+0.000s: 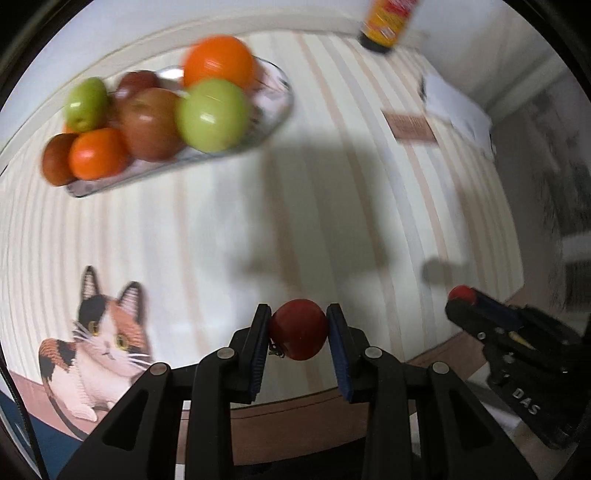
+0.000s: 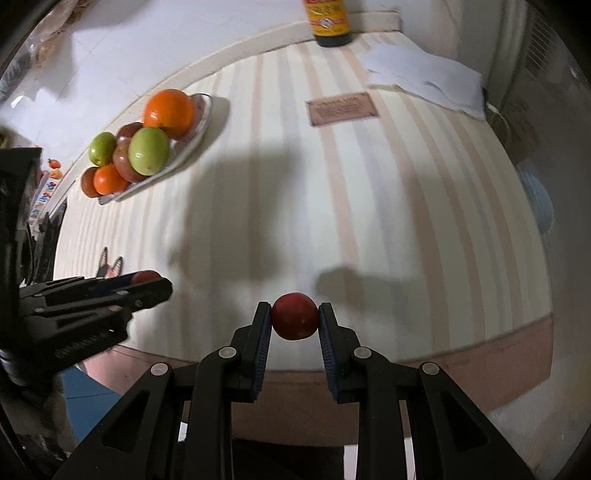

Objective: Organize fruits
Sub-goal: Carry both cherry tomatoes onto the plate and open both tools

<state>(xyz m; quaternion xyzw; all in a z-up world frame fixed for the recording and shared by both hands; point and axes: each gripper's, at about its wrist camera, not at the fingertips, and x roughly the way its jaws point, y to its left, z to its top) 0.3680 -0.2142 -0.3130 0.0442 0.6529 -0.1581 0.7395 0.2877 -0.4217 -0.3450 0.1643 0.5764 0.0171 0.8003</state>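
Gripping a dark red fruit (image 1: 298, 329) between its blue-padded fingers, the left gripper (image 1: 298, 332) hovers above a striped cream tablecloth (image 1: 332, 221), near the table's front edge. The right gripper (image 2: 295, 321) holds a second red fruit (image 2: 295, 320) the same way, its jaws closed on the fruit's sides, also above the cloth near the front edge. Each tool shows in the other's view: the right gripper appears at the left camera's right edge with a red fruit at its tip, the left one at the right camera's left edge.

A glass platter (image 2: 201, 125) sits toward the table's far left, heaped with oranges (image 2: 169, 110), green fruits (image 2: 149, 150) and reddish apples (image 2: 123, 160). A printed cat (image 1: 99, 343) decorates the cloth's front left corner. A dark bottle (image 2: 330, 22) with a yellow and red label stands at the far edge, with a white cloth (image 2: 432, 79) lying to its right and a brown label patch (image 2: 341, 108) on the tablecloth just in front.
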